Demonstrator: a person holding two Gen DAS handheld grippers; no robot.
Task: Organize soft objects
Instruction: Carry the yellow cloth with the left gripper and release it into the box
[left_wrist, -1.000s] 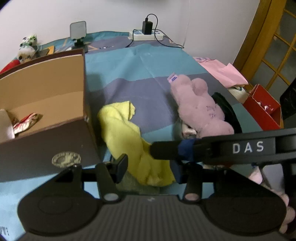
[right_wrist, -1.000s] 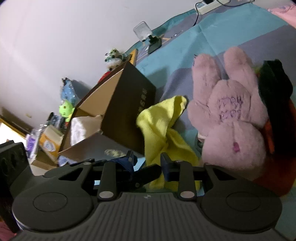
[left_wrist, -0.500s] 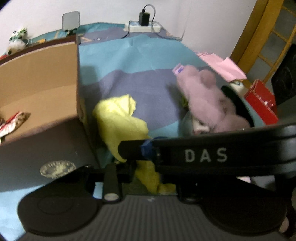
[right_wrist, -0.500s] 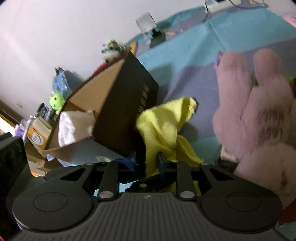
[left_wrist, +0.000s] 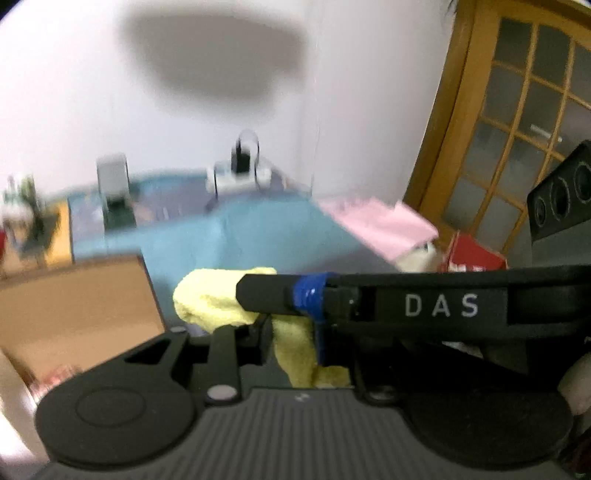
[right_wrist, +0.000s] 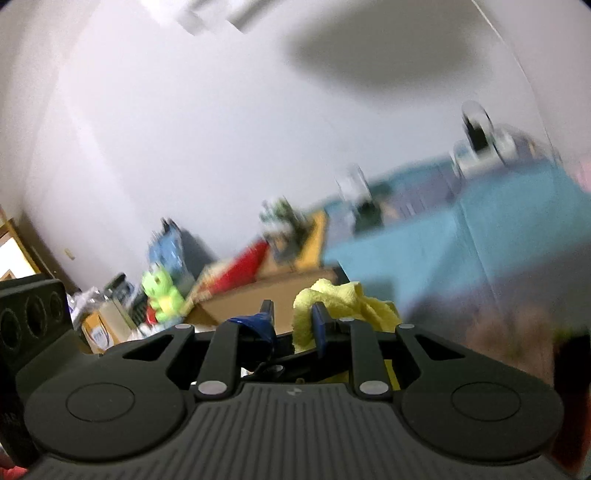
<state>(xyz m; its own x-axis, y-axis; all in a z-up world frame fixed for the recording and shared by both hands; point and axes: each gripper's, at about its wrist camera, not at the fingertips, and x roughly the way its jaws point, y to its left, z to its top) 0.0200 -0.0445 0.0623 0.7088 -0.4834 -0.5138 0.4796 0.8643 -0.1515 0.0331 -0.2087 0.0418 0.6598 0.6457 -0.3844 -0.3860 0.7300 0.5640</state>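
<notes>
A yellow cloth (left_wrist: 210, 299) hangs bunched in my left gripper (left_wrist: 291, 339), whose jaws are shut on it above the bed. It also shows in the right wrist view (right_wrist: 332, 306), beside my right gripper (right_wrist: 291, 321). That gripper's jaws stand a little apart and I cannot tell whether they pinch the cloth. The right gripper's finger (left_wrist: 280, 291) crosses the left wrist view in front of the cloth. The open brown cardboard box (left_wrist: 74, 306) sits low at the left. The pink plush is out of view.
A teal and purple bedspread (left_wrist: 266, 229) covers the bed. A pink sheet (left_wrist: 380, 225) and a red box (left_wrist: 472, 254) lie at the right by a wooden door. A power strip (left_wrist: 236, 177), small mirror (left_wrist: 112, 173) and toys (right_wrist: 162, 291) line the wall.
Both grippers have risen and tilted up toward the wall, lifting the yellow cloth off the bed. The pink plush has dropped out of view. The frames are now motion-blurred.
</notes>
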